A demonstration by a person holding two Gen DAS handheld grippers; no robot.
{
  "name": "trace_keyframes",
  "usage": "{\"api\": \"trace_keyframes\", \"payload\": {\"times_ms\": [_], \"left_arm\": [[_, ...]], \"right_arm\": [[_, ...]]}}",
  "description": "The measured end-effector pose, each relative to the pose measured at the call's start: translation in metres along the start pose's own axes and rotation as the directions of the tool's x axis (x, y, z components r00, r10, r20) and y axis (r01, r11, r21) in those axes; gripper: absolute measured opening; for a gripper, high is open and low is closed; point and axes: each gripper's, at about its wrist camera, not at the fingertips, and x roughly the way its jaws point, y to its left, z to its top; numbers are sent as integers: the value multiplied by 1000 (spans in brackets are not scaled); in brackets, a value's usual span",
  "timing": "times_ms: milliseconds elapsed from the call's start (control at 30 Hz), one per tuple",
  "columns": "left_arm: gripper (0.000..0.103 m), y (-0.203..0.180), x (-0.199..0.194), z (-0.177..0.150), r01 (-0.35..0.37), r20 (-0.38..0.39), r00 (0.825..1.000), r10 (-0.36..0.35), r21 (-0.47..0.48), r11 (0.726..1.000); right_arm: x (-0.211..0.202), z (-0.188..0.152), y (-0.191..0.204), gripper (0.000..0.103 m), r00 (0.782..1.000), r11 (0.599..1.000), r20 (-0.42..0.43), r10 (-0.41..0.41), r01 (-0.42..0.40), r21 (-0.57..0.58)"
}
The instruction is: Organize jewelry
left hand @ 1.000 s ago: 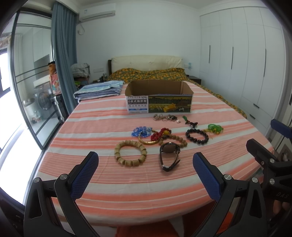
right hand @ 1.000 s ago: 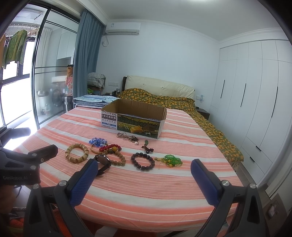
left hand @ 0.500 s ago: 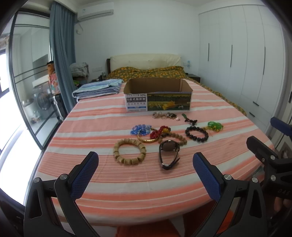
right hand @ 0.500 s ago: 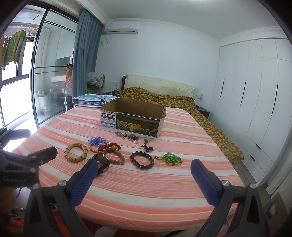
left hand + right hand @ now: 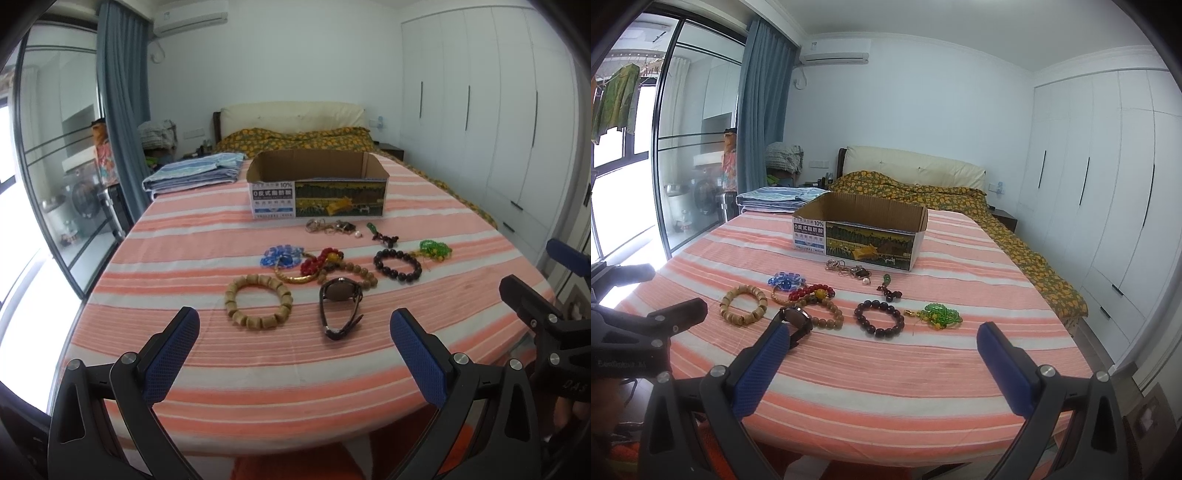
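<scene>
Several pieces of jewelry lie on an orange-striped table (image 5: 184, 266): a wooden bead bracelet (image 5: 258, 301), a wristwatch (image 5: 340, 306), a dark bead bracelet (image 5: 397, 265), a green bead piece (image 5: 436, 250), blue beads (image 5: 282, 255) and red beads (image 5: 319, 260). Behind them stands an open cardboard box (image 5: 317, 184). My left gripper (image 5: 295, 354) hovers open near the front edge, empty. My right gripper (image 5: 879, 363) is open too, nearest the dark bead bracelet (image 5: 879, 318) and green bead piece (image 5: 940, 314).
A folded blue striped cloth (image 5: 195, 171) lies at the table's back left. A bed (image 5: 923, 188) and white wardrobes (image 5: 1108, 177) stand behind. A glass sliding door (image 5: 55, 166) is on the left. The right gripper's body (image 5: 546, 321) shows at the left view's right edge.
Both views have risen or tilted slightly, so the box and jewelry sit a little higher in frame. Nothing on the table moved and both grippers stay open.
</scene>
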Motion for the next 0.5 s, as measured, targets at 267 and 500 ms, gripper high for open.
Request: {"api": "trace_keyframes", "payload": {"times_ms": [267,500], "left_arm": [[103,8,10,-2,4,-38,999,-5,-39,999],[103,24,29,-4,2,-101,995,-13,-111,994]], "right_arm": [[7,-1,-1,103,1000,1000,-25,13,-12,12],[12,-4,-5,103,999,999,-50,14,-13,32]]}}
